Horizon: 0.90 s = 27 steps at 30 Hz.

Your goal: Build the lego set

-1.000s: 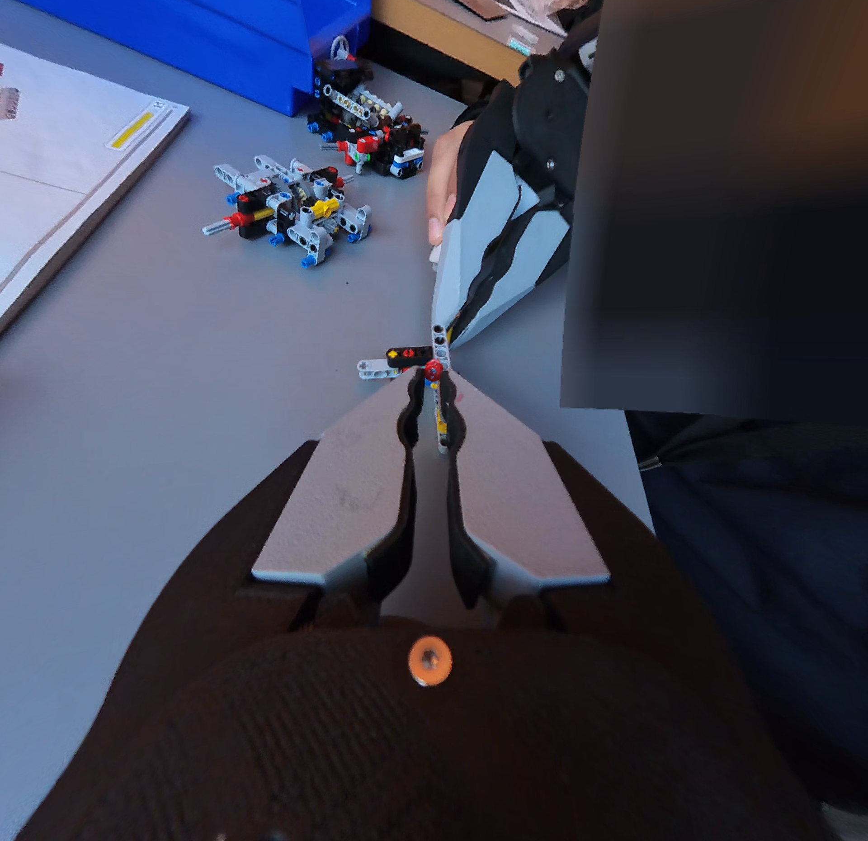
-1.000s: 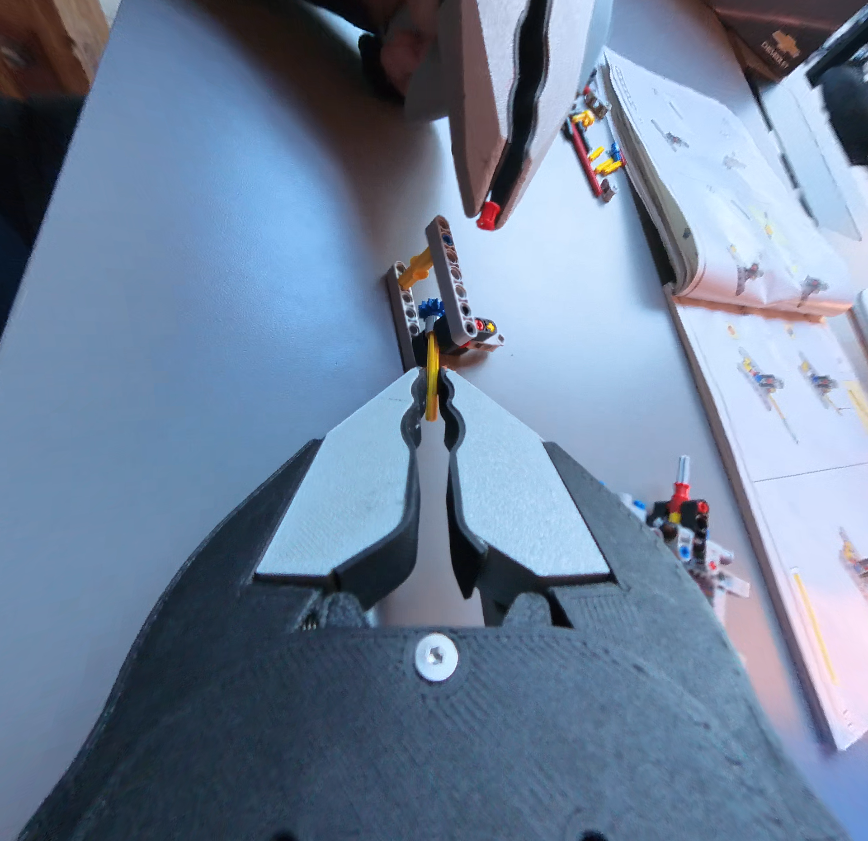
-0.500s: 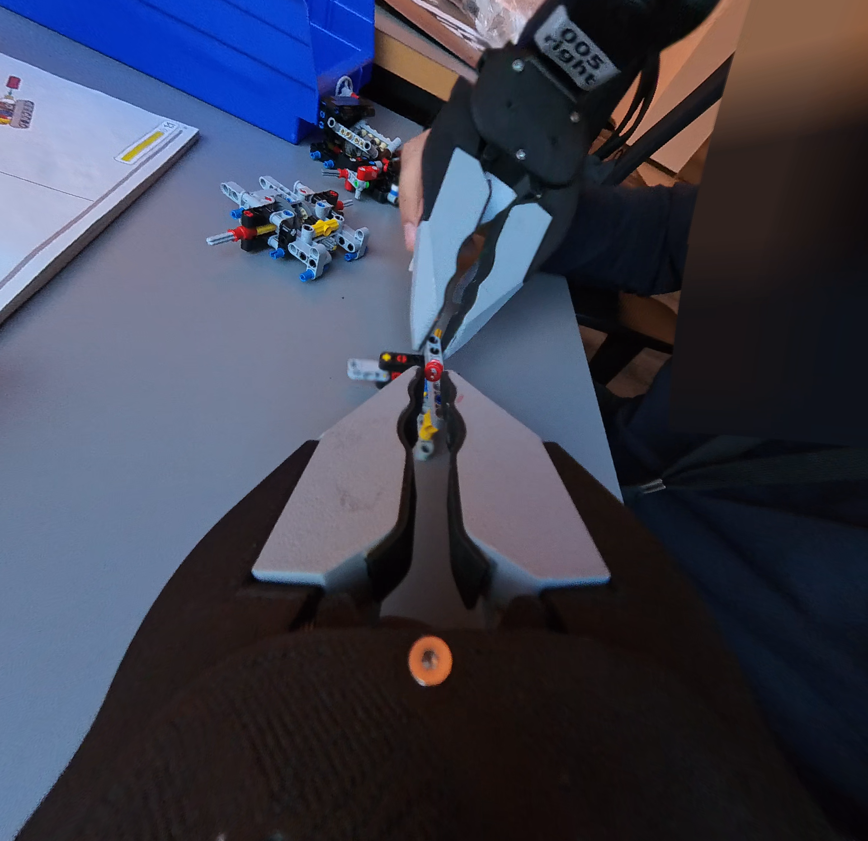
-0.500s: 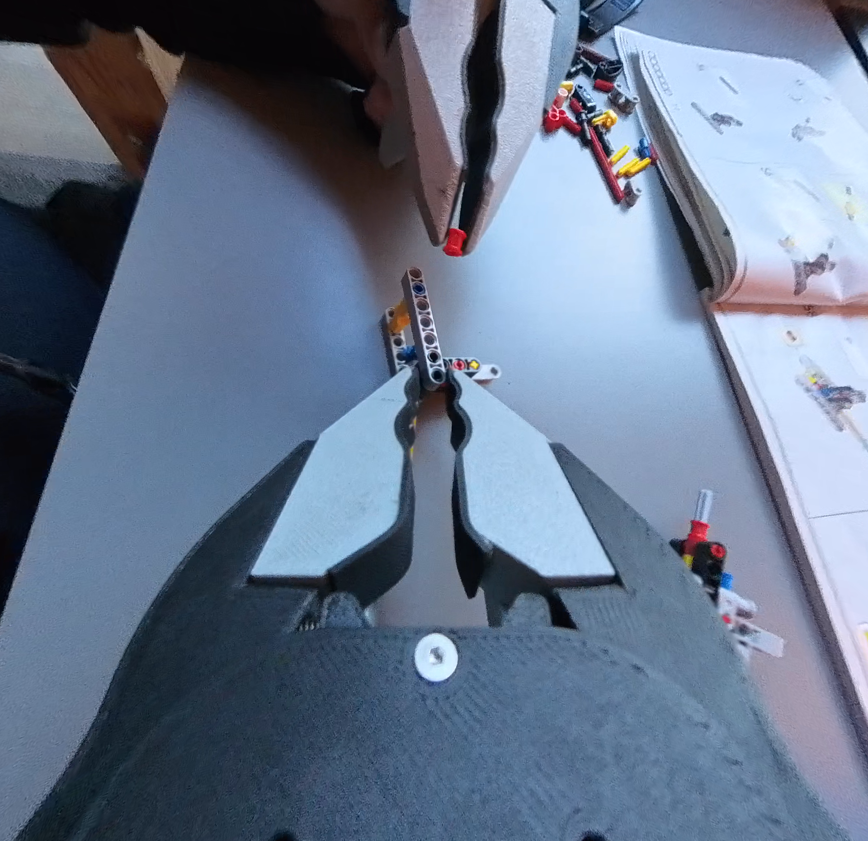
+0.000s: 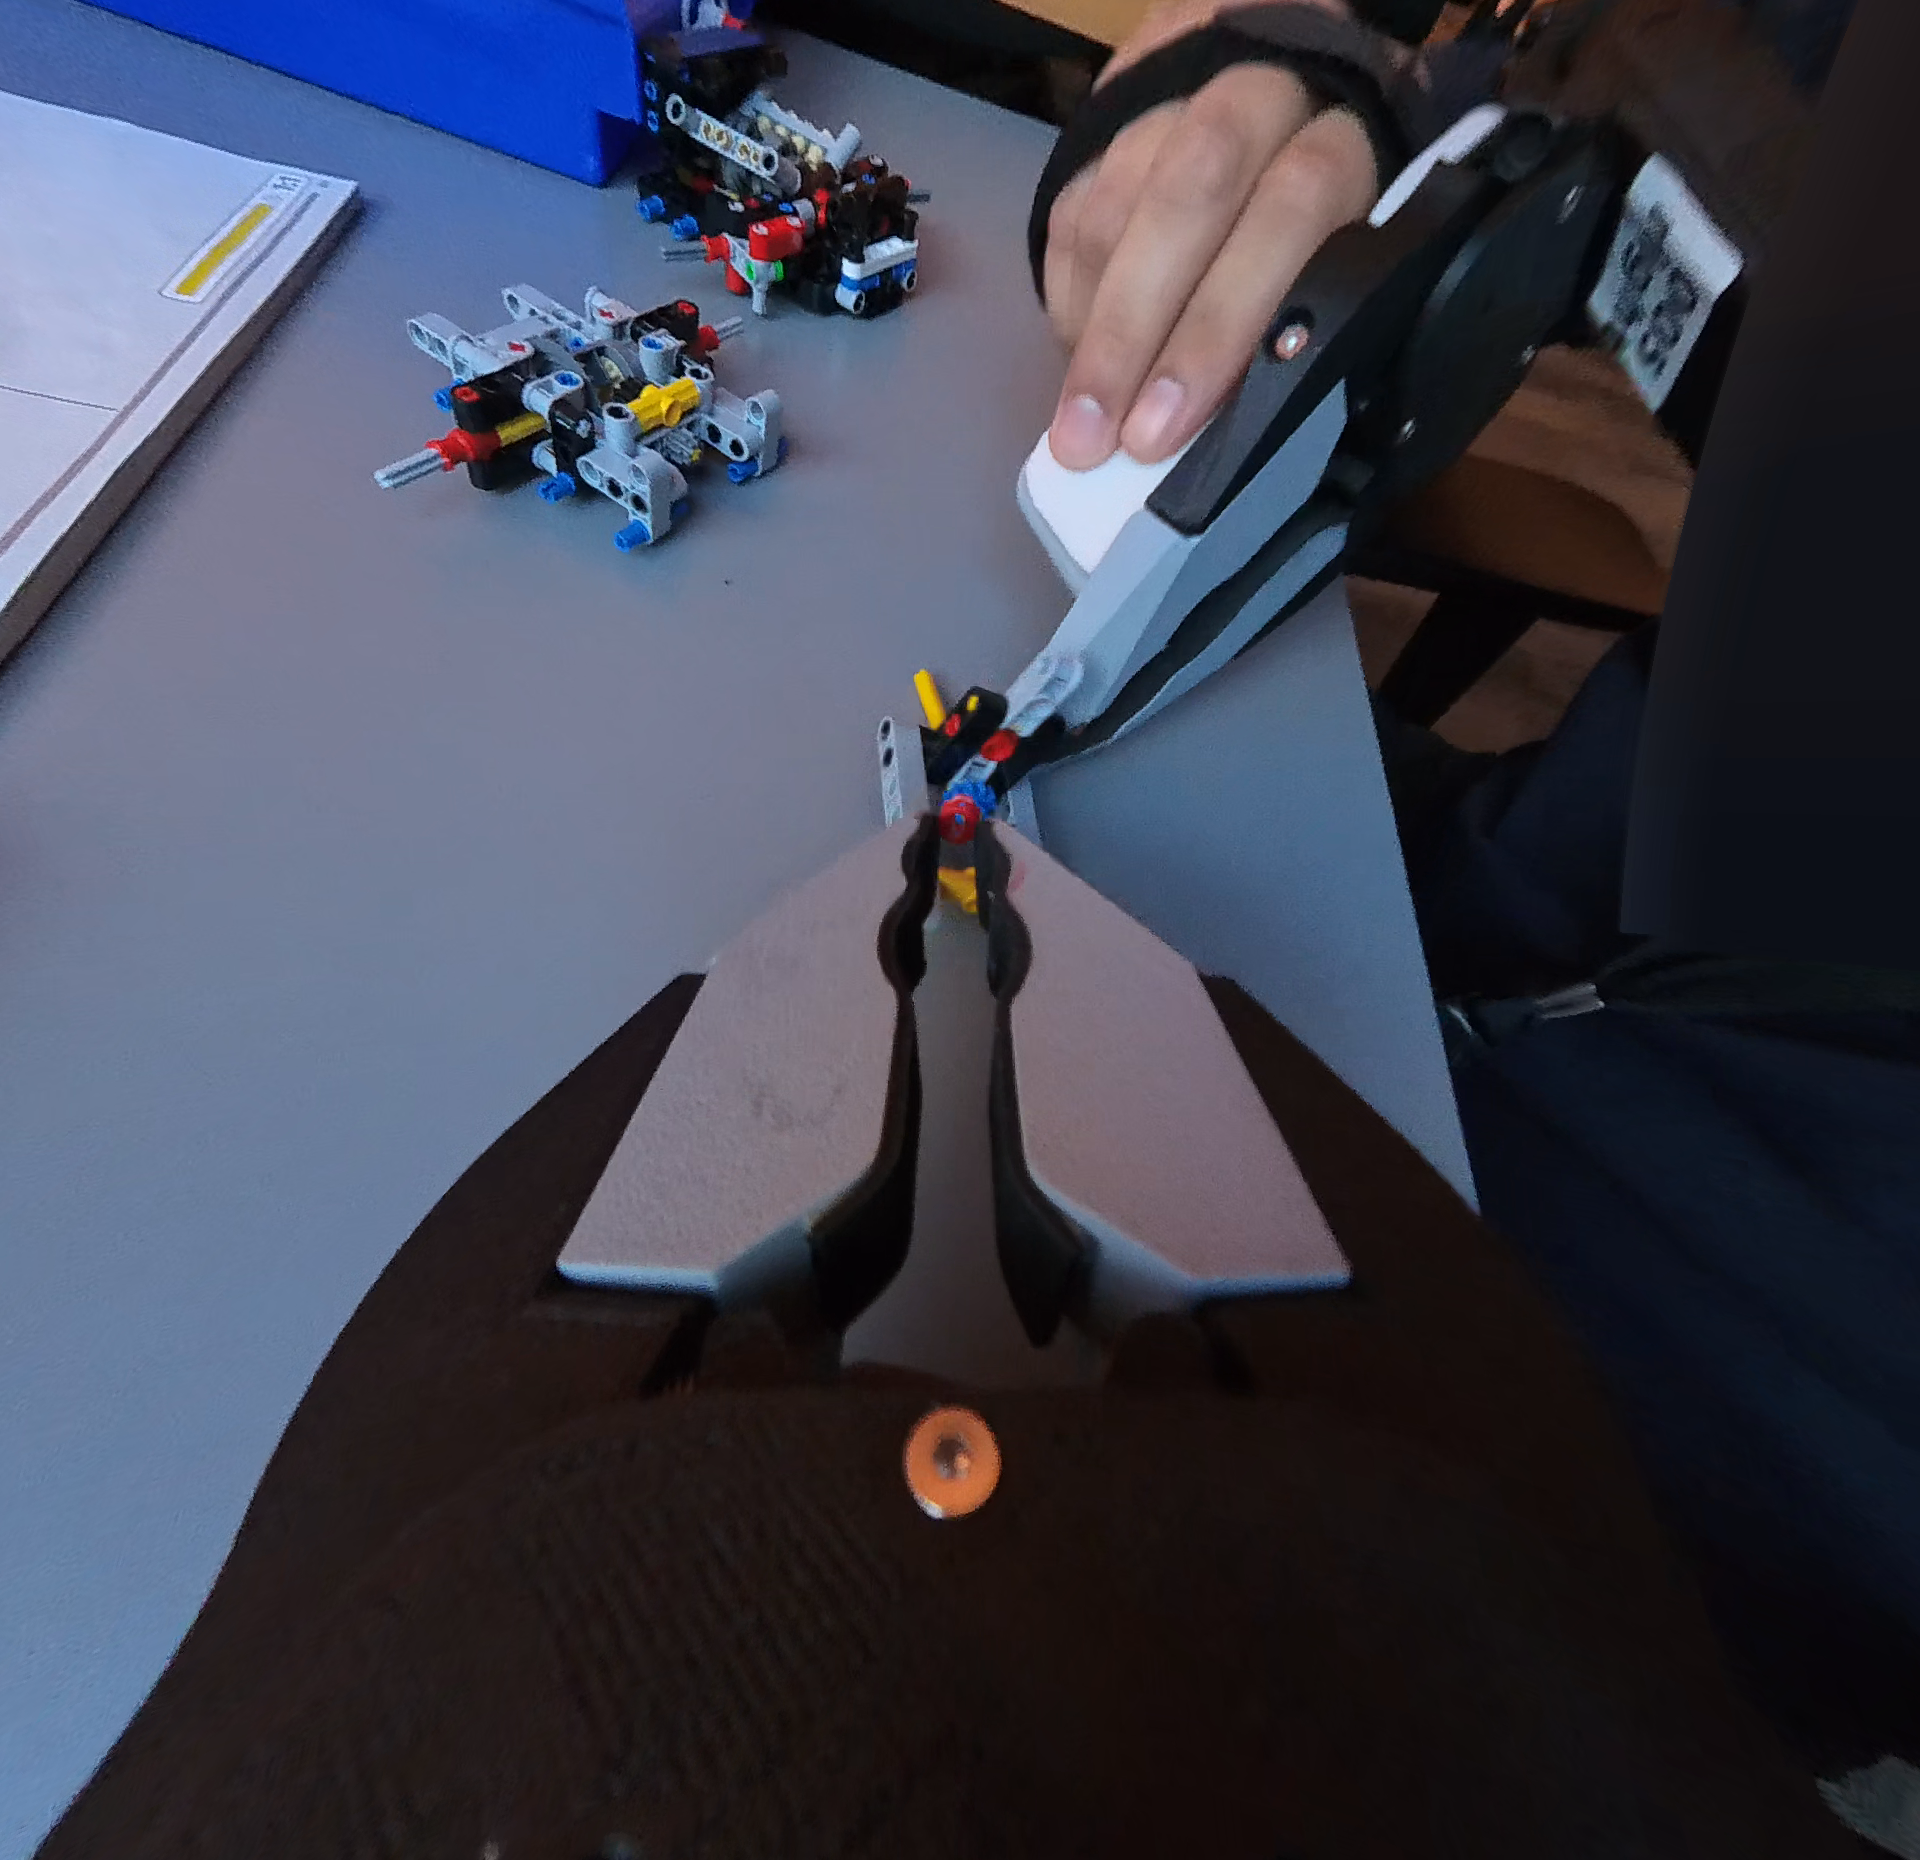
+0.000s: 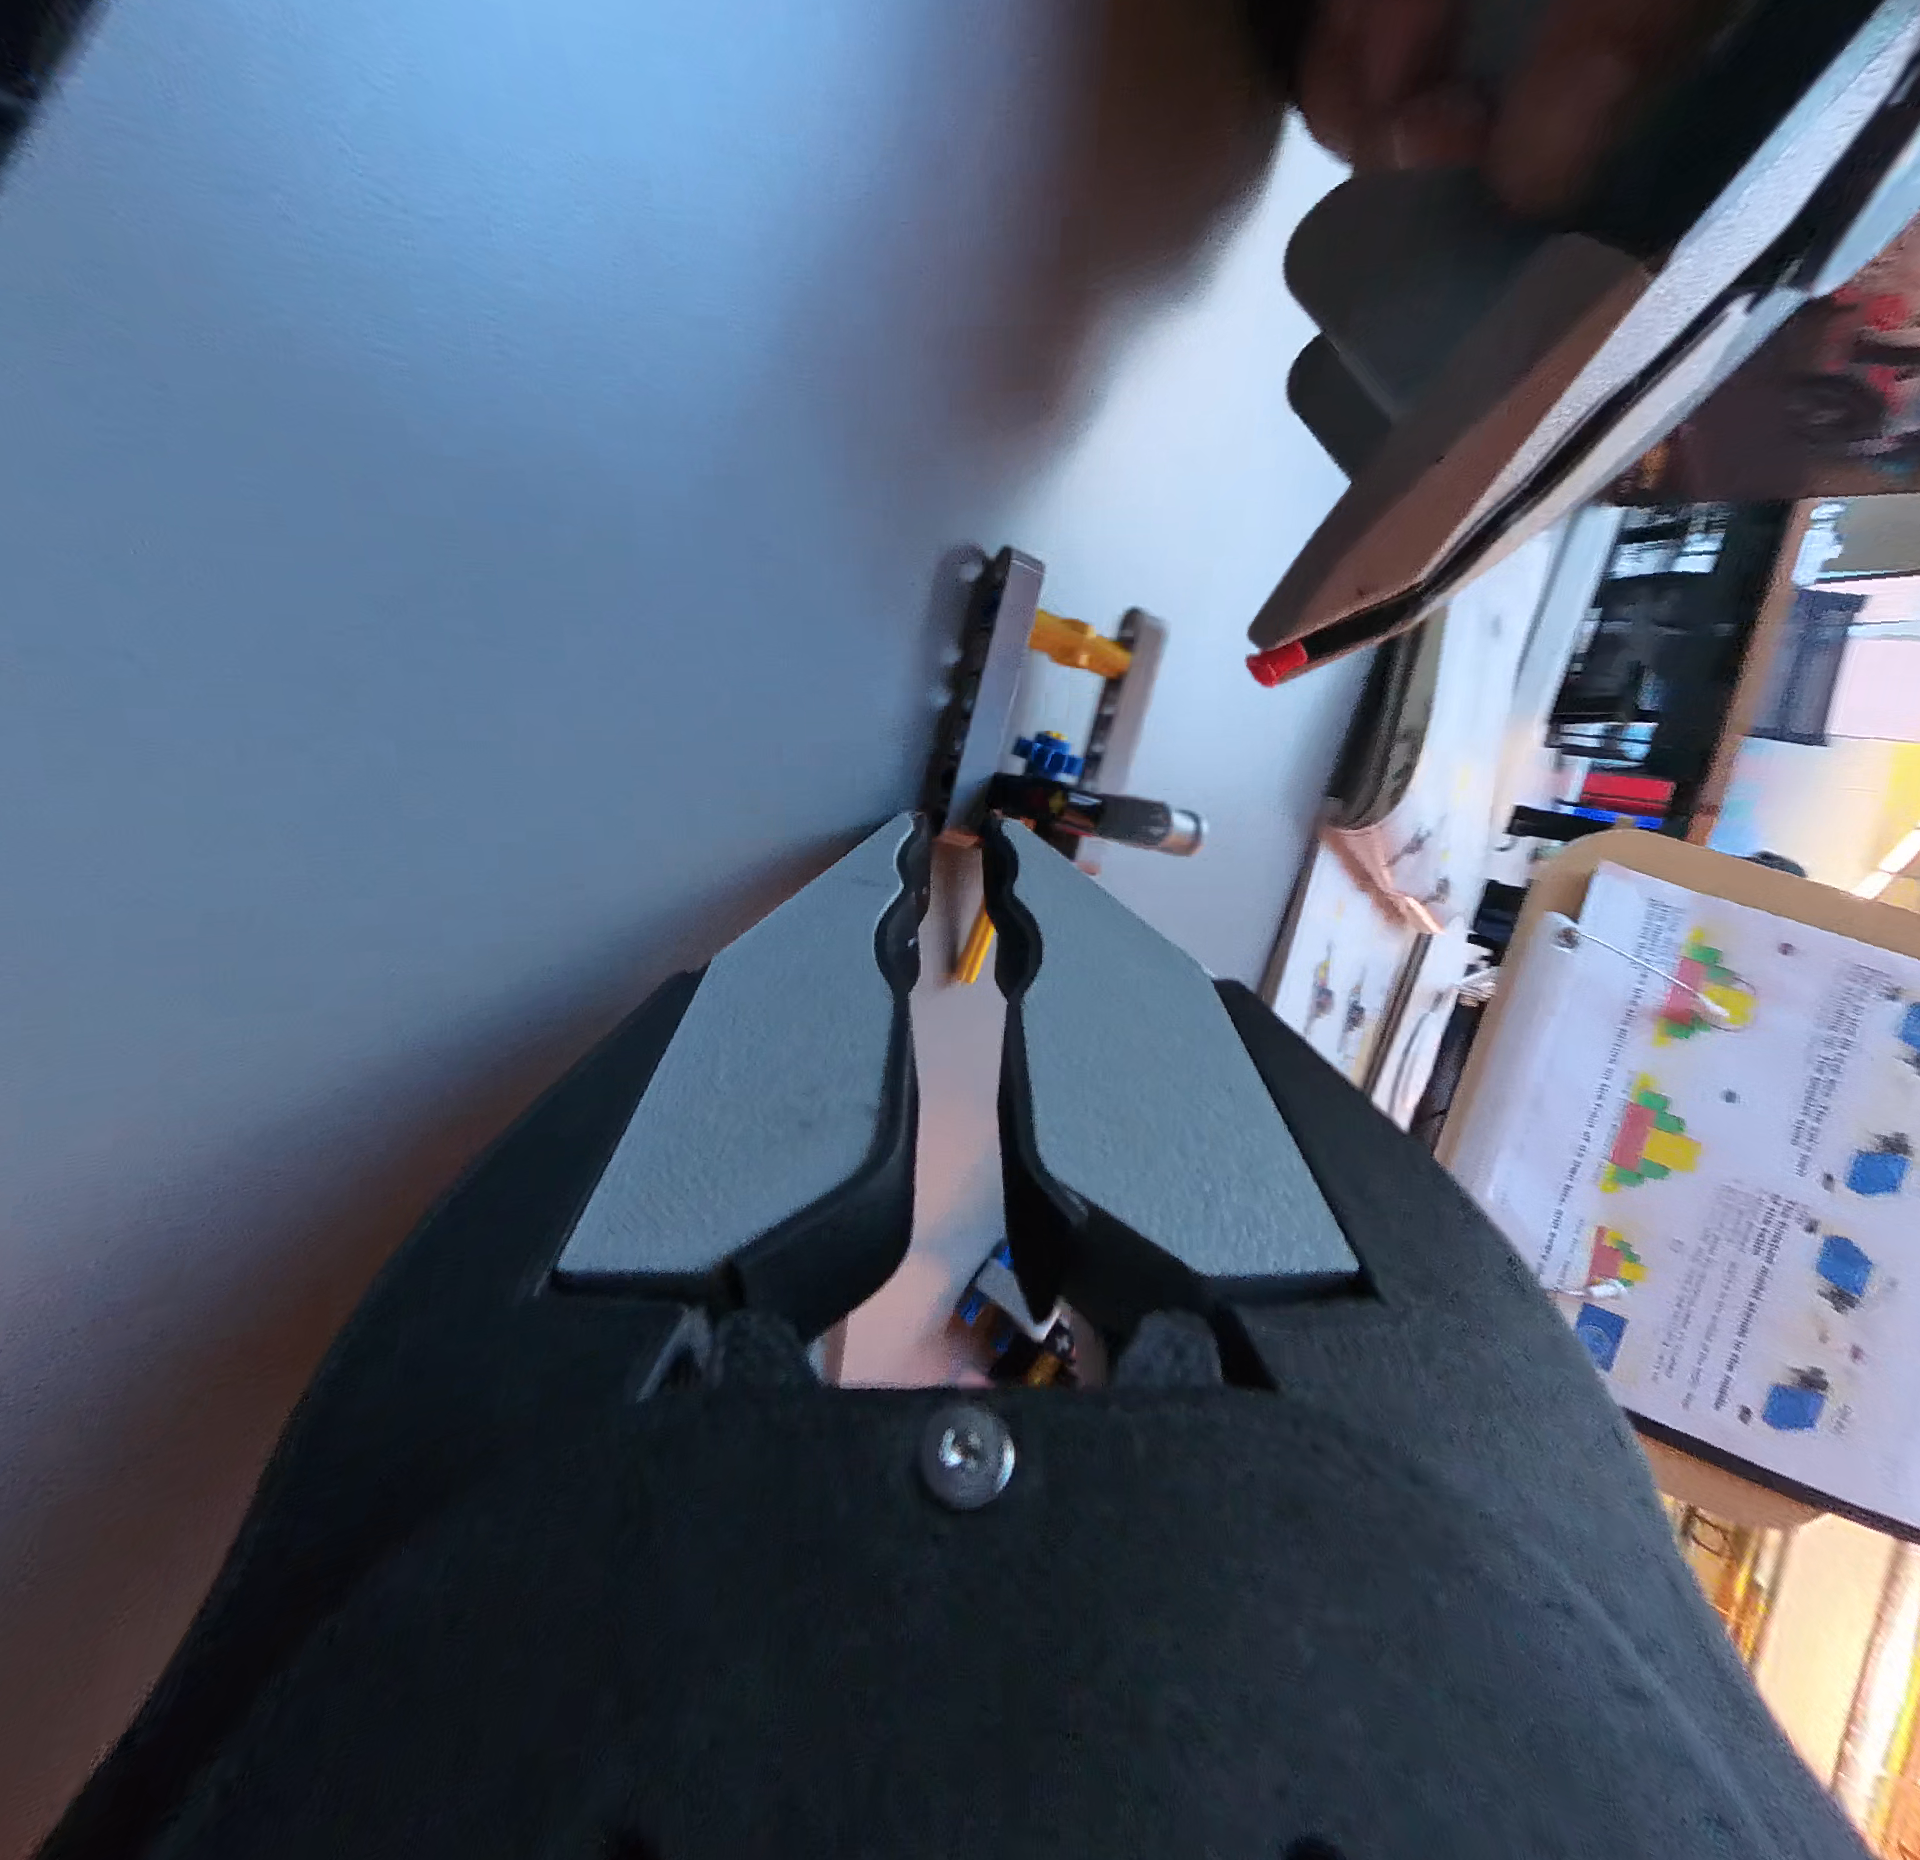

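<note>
Left wrist view: grey table (image 5: 312, 771), blue bin (image 5: 416, 23), booklet (image 5: 104, 283).

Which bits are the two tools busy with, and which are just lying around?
In the tools: red pin in the left tool; small grey brick frame in the right tool.
Lying about: grey brick model, dark brick model, blue bin, booklet.
</note>
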Tool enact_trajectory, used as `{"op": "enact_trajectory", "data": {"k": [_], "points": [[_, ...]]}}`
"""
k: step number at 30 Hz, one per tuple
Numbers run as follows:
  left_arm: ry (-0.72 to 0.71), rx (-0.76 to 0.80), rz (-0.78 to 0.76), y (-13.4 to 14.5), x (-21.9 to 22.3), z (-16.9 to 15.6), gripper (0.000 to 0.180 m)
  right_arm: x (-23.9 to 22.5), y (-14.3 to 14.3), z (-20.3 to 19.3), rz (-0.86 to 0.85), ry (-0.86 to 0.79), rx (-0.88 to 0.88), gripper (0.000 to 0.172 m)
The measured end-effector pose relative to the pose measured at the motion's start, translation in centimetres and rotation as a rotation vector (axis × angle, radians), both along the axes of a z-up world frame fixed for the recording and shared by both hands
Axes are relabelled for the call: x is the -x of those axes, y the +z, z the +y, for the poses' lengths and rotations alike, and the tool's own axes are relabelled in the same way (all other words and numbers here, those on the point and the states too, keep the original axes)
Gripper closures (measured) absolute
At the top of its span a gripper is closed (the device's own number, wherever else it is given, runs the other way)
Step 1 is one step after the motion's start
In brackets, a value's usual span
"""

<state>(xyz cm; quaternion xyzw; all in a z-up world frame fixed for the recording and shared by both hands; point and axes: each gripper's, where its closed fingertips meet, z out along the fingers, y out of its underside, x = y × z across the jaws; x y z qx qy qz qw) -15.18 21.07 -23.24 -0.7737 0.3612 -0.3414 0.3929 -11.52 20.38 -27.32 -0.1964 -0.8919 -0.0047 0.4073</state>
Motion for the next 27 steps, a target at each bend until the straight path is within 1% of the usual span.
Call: {"op": "enact_trajectory", "data": {"k": [2, 5, 7, 10, 11, 13, 16, 18, 20, 23, 27], "points": [[-0.010, -0.008, 0.035, -0.4, -0.3, -0.3, 0.177, -0.5, 0.5, -0.5, -0.005, -0.010, 0.049, 0.167], [-0.024, -0.014, 0.064, -0.7, -0.8, -1.1, 0.177, -1.0, 1.8, -1.0, 0.016, -0.033, 0.241, 0.168], [-0.021, -0.033, 0.097, -0.9, -1.0, -1.3, 0.177, -1.2, 2.1, 0.5, 0.010, -0.088, 0.365, 0.166], [-0.015, -0.057, 0.177, -1.7, -1.0, -1.3, 0.176, -1.6, 1.2, 3.4, -0.034, -0.204, 0.519, 0.149], [-0.010, -0.061, 0.214, -2.0, -0.7, -1.2, 0.176, -1.4, 1.0, 4.0, -0.044, -0.224, 0.561, 0.148], [0.008, -0.069, 0.249, -2.1, 0.1, -1.2, 0.176, -1.1, 0.7, 3.8, -0.067, -0.211, 0.638, 0.148], [0.026, -0.036, 0.268, -2.3, 1.7, -1.4, 0.177, -0.5, 0.4, 3.6, -0.061, -0.183, 0.648, 0.154], [0.027, -0.004, 0.344, -3.3, 3.1, -1.7, 0.177, -0.2, 0.1, 3.7, -0.043, -0.175, 0.632, 0.158], [-0.011, 0.005, 0.443, -4.1, 3.9, -2.2, 0.176, 0.0, 0.0, 3.8, -0.025, -0.169, 0.645, 0.160], [-0.058, -0.016, 0.586, -4.1, 4.6, -2.2, 0.176, -0.4, 0.0, 4.1, -0.028, -0.174, 0.646, 0.161], [-0.112, 0.006, 0.636, -4.2, 4.2, -2.2, 0.176, -0.7, 0.3, 4.3, -0.013, -0.175, 0.658, 0.161]]}}
